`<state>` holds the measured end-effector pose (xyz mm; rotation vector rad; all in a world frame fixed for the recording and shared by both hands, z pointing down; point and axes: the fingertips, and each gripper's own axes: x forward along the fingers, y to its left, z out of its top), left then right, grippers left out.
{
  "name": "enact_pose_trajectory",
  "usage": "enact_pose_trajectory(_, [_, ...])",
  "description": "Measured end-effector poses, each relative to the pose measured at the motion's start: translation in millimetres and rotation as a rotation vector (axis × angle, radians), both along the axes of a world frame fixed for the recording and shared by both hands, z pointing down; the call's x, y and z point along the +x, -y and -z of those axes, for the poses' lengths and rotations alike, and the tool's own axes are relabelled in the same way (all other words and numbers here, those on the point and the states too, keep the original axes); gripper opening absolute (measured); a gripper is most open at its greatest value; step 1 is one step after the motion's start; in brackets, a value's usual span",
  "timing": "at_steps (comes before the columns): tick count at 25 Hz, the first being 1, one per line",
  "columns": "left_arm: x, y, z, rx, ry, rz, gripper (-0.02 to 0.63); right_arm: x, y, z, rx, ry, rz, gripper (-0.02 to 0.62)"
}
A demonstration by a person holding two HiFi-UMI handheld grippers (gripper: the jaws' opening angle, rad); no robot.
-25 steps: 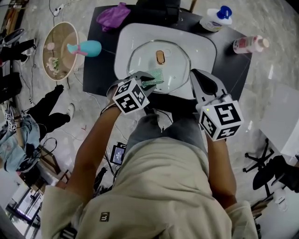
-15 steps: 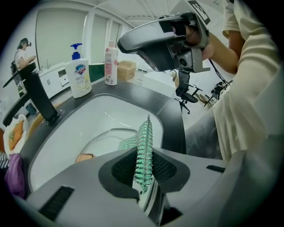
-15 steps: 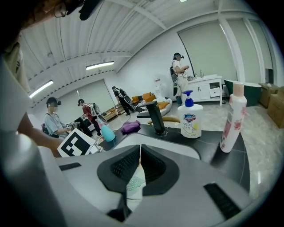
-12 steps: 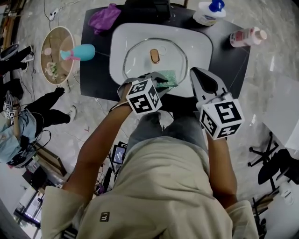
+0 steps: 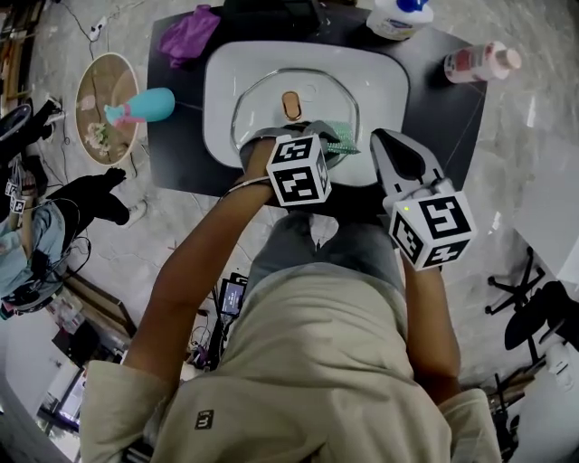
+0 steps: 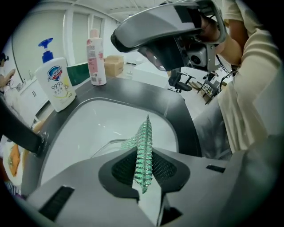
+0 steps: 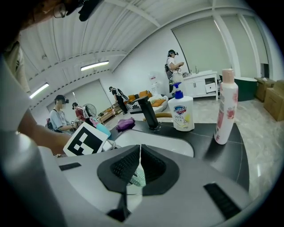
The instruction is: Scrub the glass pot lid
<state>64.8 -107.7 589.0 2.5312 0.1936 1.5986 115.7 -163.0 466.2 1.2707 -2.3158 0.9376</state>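
Note:
The glass pot lid [image 5: 271,99], with its copper knob [image 5: 290,104], lies in the white sink [image 5: 380,77]. Its rim [image 6: 104,147] also shows in the left gripper view. My left gripper [image 5: 324,149] [image 6: 144,165] is over the lid's near right edge, shut on a green mesh scrubbing cloth [image 5: 343,137] [image 6: 143,146] that stands edge-up between the jaws. My right gripper [image 5: 386,142] [image 7: 140,156] hovers just right of the sink's near rim, its jaws together with nothing between them. The green cloth [image 7: 137,177] shows below it.
On the dark table [image 5: 452,99] stand a white pump soap bottle [image 5: 396,16] [image 7: 183,113] and a pink bottle [image 5: 479,61] [image 7: 225,106]. A purple cloth [image 5: 190,34] lies at the back left. A black faucet [image 7: 148,113] rises behind the sink. Left of the table, a teal vase [image 5: 143,105] rests on a round stool.
My left gripper has carried the green cloth rightward along the lid's near edge. The right gripper has stayed put.

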Motion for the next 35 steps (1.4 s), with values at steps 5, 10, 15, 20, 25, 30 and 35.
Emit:
enact_pose_trajectory(5, [15,17,-12,-0.003,0.035,-0.05,0.086,10,-3,-7,-0.017,-0.001,-0.015,0.026])
enact_pose_trajectory(10, [24,38,-24,0.007,0.075,-0.1,0.086,19,-4,-16,-0.034,0.0,-0.027,0.026])
enact_pose_trajectory(15, [21,65,-37,0.009,0.122,-0.115,0.086,25,-5,-23,-0.046,0.001,-0.031,0.026])
enact_pose_trajectory(20, [2,99,-48,0.009,0.167,-0.067,0.084,28,-6,-29,-0.059,-0.002,-0.032,0.026])
enact_pose_trajectory(25, [-22,129,-51,0.065,0.197,-0.018,0.084,28,-7,-32,-0.066,-0.005,-0.029,0.026])
enact_pose_trajectory(30, [-52,142,-50,0.083,0.22,0.035,0.084,21,-5,-30,-0.064,-0.008,-0.019,0.026])
enact_pose_trajectory(35, [-86,149,-48,0.088,0.239,0.085,0.083,5,-5,-28,-0.062,-0.008,0.005,0.026])
